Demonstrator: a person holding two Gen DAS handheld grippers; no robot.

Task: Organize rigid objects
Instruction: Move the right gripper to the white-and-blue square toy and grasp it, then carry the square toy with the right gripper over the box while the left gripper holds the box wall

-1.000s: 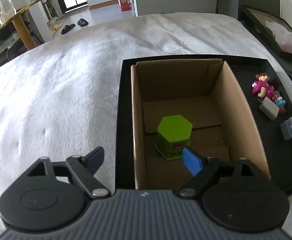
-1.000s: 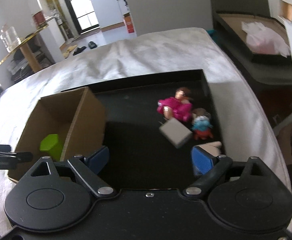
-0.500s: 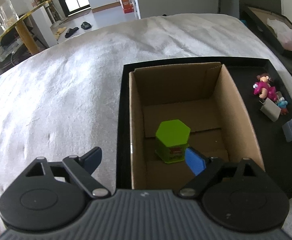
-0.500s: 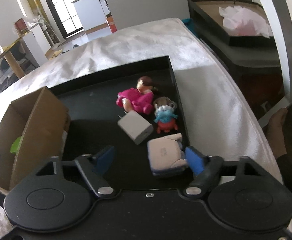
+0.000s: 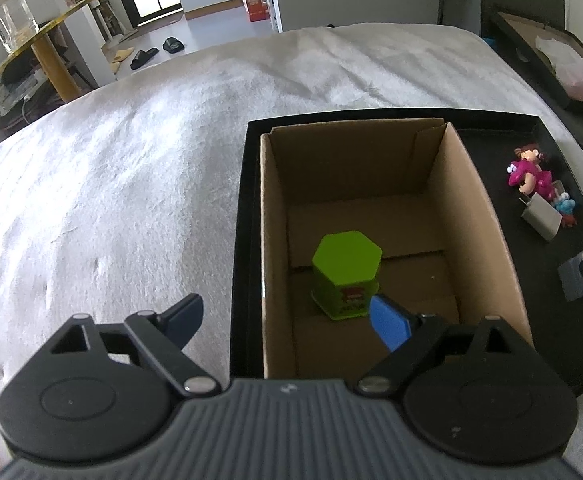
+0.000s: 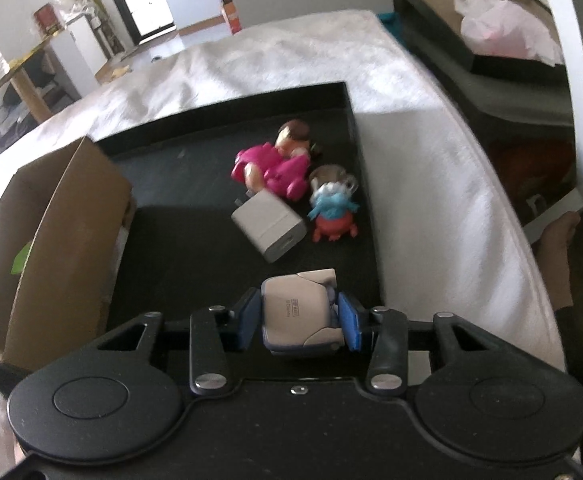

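Observation:
My right gripper (image 6: 299, 320) is closing its jaws on a small grey-white case (image 6: 295, 312) that lies on the black tray (image 6: 195, 240), and both blue pads touch its sides. Just beyond it lie a white charger (image 6: 269, 226), a pink doll figure (image 6: 275, 164) and a blue-and-red figure (image 6: 333, 212). My left gripper (image 5: 287, 318) hangs open and empty over the near left wall of the cardboard box (image 5: 487, 216). A green hexagonal tin (image 5: 347, 256) stands inside that box. The box (image 6: 71, 220) fills the tray's left half.
The tray rests on a white bedspread (image 5: 131, 184). A dark tray with pink tissue (image 6: 503, 36) sits beyond the bed's right edge. A person's hand (image 6: 559, 236) shows at the right. A gold side table with a glass jar (image 5: 11, 20) stands far left.
My right gripper came down and forward over the grey-white case and its jaws narrowed onto it. The left gripper stayed over the box, still open.

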